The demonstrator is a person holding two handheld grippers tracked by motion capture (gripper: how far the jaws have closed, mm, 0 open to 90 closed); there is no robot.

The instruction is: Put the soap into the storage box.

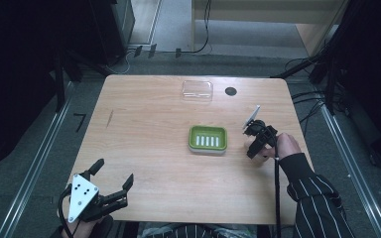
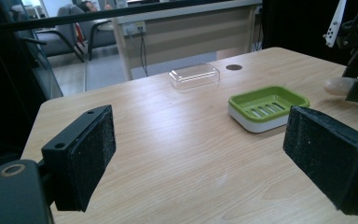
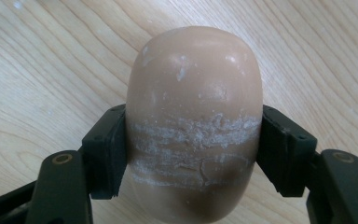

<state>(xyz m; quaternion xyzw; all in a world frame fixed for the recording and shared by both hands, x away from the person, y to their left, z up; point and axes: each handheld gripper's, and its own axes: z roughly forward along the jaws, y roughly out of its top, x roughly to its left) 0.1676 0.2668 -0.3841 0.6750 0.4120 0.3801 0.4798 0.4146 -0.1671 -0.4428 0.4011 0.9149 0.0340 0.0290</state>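
Note:
A tan oval bar of soap (image 3: pixel 193 121), scuffed white across its middle, sits between the jaws of my right gripper (image 3: pixel 193 154), which is shut on it above the wooden table. In the high view that gripper (image 1: pixel 257 144) hangs to the right of a green soap dish (image 1: pixel 208 138) with a slotted tray. From the left gripper view the soap (image 2: pixel 338 86) shows pale under the right gripper, beyond the dish (image 2: pixel 268 106). My left gripper (image 1: pixel 113 176) rests at the table's near left corner, jaws wide open with nothing between them (image 2: pixel 200 158).
A clear plastic lid (image 1: pixel 197 90) lies at the far middle of the table (image 1: pixel 144 124), with a round dark cable hole (image 1: pixel 231 91) to its right. Cables and metal rails run along the floor beside the table. A striped sleeve (image 1: pixel 317 198) reaches in from the bottom right.

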